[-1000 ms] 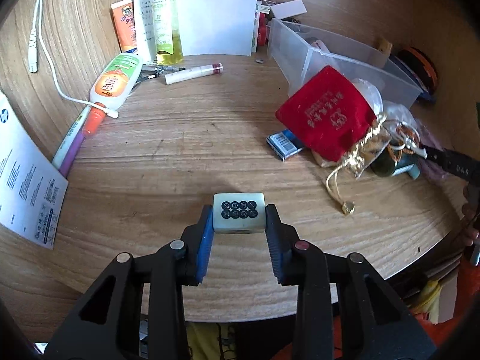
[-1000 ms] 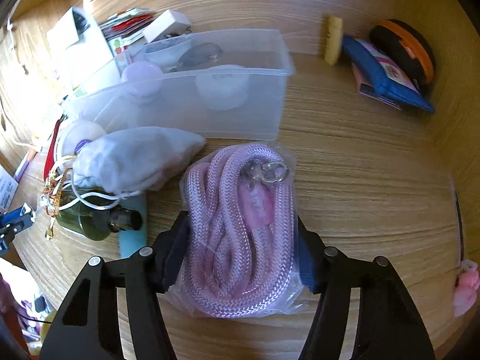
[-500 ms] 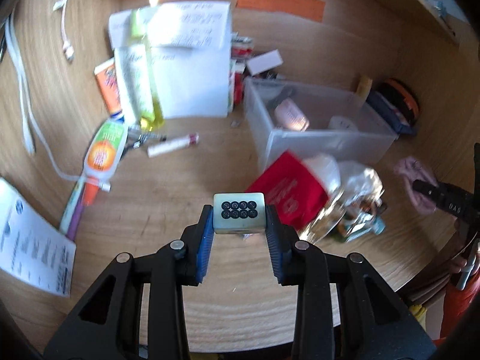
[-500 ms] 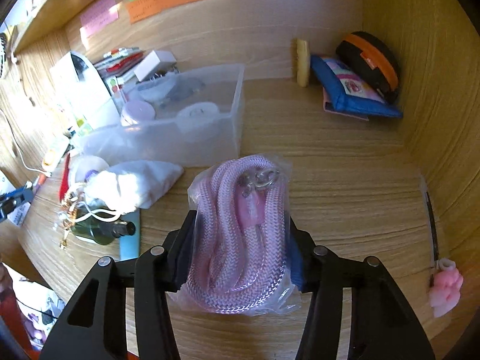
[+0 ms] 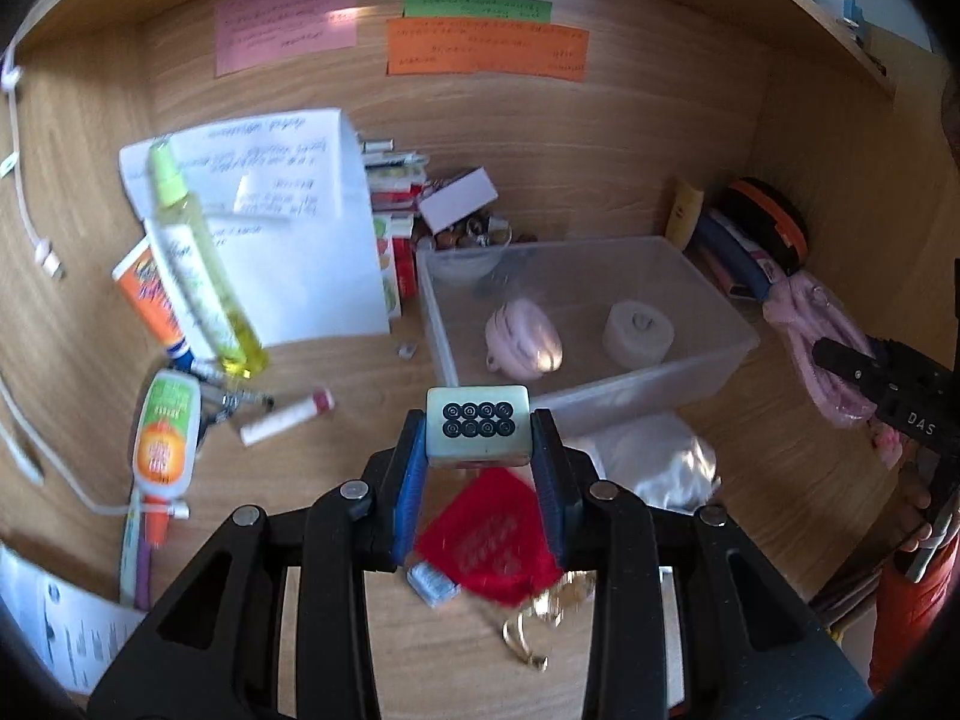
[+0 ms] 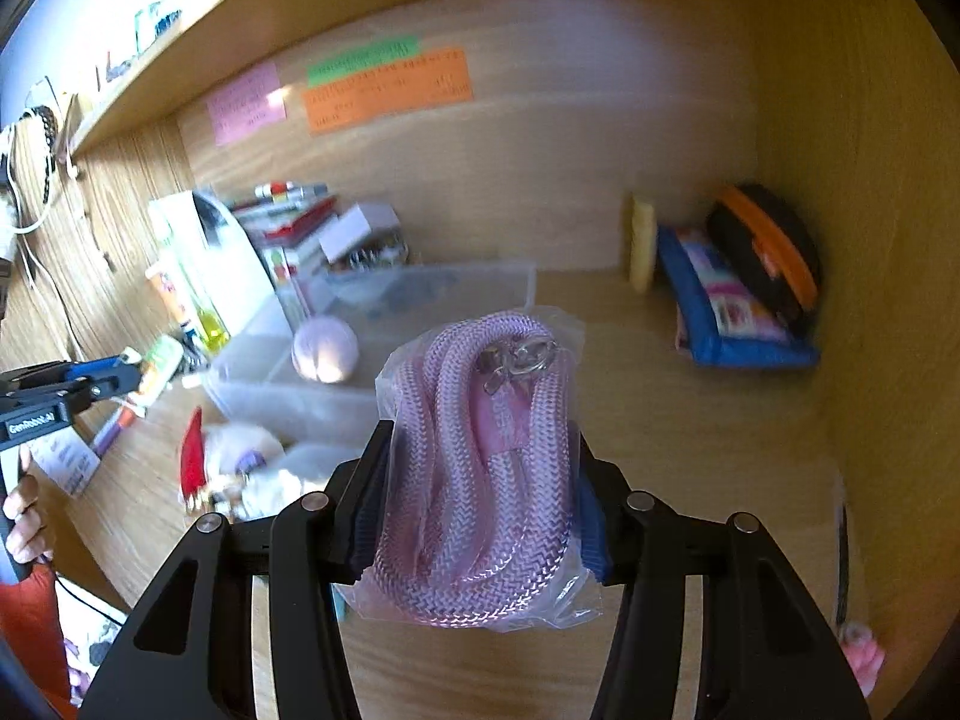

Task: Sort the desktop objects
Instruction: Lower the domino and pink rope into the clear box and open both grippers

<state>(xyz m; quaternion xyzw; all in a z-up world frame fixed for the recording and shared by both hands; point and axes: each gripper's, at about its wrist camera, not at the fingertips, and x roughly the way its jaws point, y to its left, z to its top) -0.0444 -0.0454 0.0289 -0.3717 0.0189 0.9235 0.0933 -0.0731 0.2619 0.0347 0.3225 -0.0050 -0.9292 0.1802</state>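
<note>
While I hold both grippers up off the worktop [image 5: 492, 138], the left gripper [image 5: 478, 468] has its jaws clamped on a pale mahjong tile [image 5: 478, 431], eight black rings on the face turned toward the camera. Below the tile, on the wood, lie a red pouch [image 5: 489, 546] and a small blue-and-white box [image 5: 433, 583], with a white cloth bag [image 5: 654, 459] to the right. Beyond the tile stands a clear plastic bin [image 5: 702, 360] containing a pink round item [image 5: 523, 339] and a white puck-shaped item [image 5: 638, 327]. A yellow spray bottle [image 5: 198, 276] and an orange-labelled tube [image 5: 166, 432] sit to the left.

On the right gripper [image 6: 480, 516], I see the jaws clamped on a bagged coil of pink rope [image 6: 480, 480], metal clasp at the top, the coil squeezed between the pads and held clear of the surface. Behind it the bin [image 6: 372, 402] sits left, and a blue pouch [image 6: 732, 324] leans against the right wall.
</note>
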